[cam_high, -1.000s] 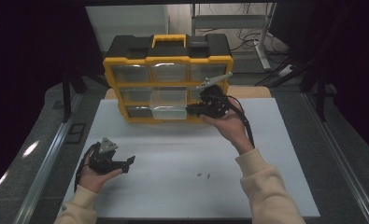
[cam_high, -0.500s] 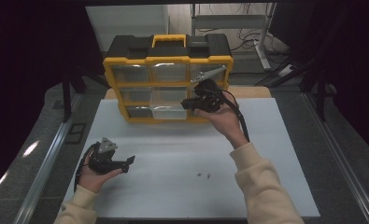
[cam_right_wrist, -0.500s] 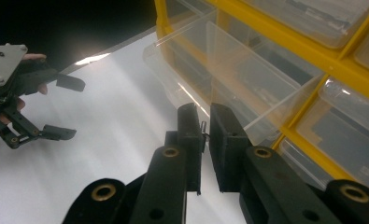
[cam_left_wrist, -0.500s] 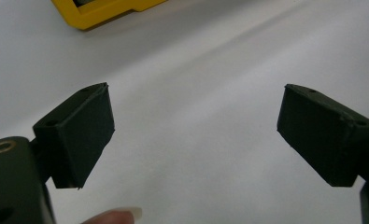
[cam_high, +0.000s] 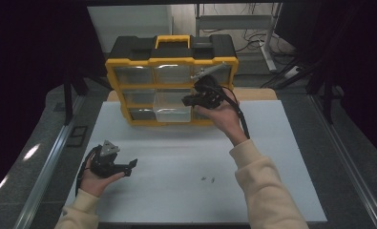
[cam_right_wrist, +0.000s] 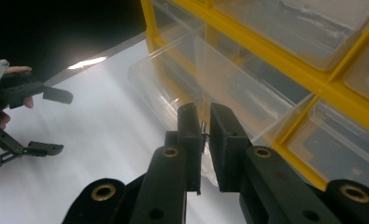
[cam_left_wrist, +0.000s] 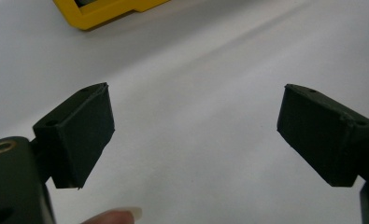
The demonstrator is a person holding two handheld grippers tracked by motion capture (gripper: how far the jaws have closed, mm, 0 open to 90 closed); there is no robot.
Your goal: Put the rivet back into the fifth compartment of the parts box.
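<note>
The right tongs (cam_right_wrist: 204,128) are clenched on a small screw (cam_right_wrist: 203,128), a thin dark metal sliver of which a short stub shows between the pads; it is too small to tell head from tip. The screw is held just in front of the yellow organizer (cam_high: 171,67), at the pulled-out clear drawer (cam_high: 172,108) in the middle of its lower rows. That drawer is transparent plastic, jutting out of the yellow frame over the white bench (cam_high: 176,157), and looks empty, though glare makes this uncertain. The organizer itself is yellow with a black top and a yellow carry handle, and holds rows of clear drawers.

In the high view the right tongs (cam_high: 185,100) sit at the drawer's right edge, the hand behind them.

The left tongs (cam_left_wrist: 196,130) are released, jaws spread wide with nothing between them, resting low over the bench well in front of the organizer and off its left corner (cam_high: 130,166).

2 more small screws (cam_high: 208,179) lie on the bench, well in front of the organizer's right half.
</note>
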